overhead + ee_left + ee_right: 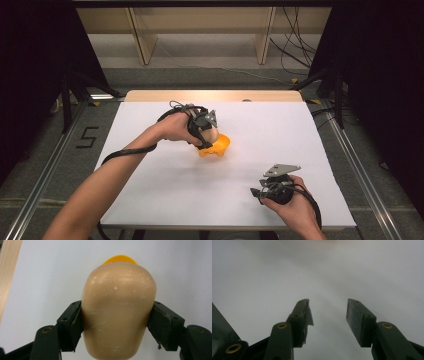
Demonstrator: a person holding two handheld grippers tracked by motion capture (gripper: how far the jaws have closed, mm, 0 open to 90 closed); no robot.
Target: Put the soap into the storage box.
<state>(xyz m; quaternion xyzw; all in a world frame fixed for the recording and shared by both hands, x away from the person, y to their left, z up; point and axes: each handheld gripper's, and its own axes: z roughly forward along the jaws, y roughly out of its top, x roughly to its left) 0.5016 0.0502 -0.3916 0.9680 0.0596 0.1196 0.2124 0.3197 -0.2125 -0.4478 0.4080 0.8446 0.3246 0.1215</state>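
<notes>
High view: a white table (165, 185) is seen w/ the left gripper (209, 137) held near its middle, clamped on a beige egg-shaped object (212, 134). The object is held at the orange bowl (217, 146), just above or partly inside it; contact can't be told from here. The bowl is tipped slightly toward the camera. The right gripper (260, 192) is kept near the table's front right corner, well apart from bowl & object, w/ nothing in it.

Left gripper view: the beige object (118, 307) is pinched between both pads (70, 326), which are pressed onto its flanks at roughly mid-height; a firm grip is judged. A sliver of the bowl's orange rim (120, 258) is visible just behind the object's top, so the object is placed directly over or against the bowl.

Right gripper view: the jaws are seen moderately spread w/ only blurred white tabletop (324, 272) between them, nothing held. Worn padding is noted on one finger (305, 320).

Progress, as judged: pick-up is done & the object is brought to the bowl. Left to do: the object is to be lowered fully in, the grip released, & the gripper pulled clear. The right side is judged idle.
</notes>
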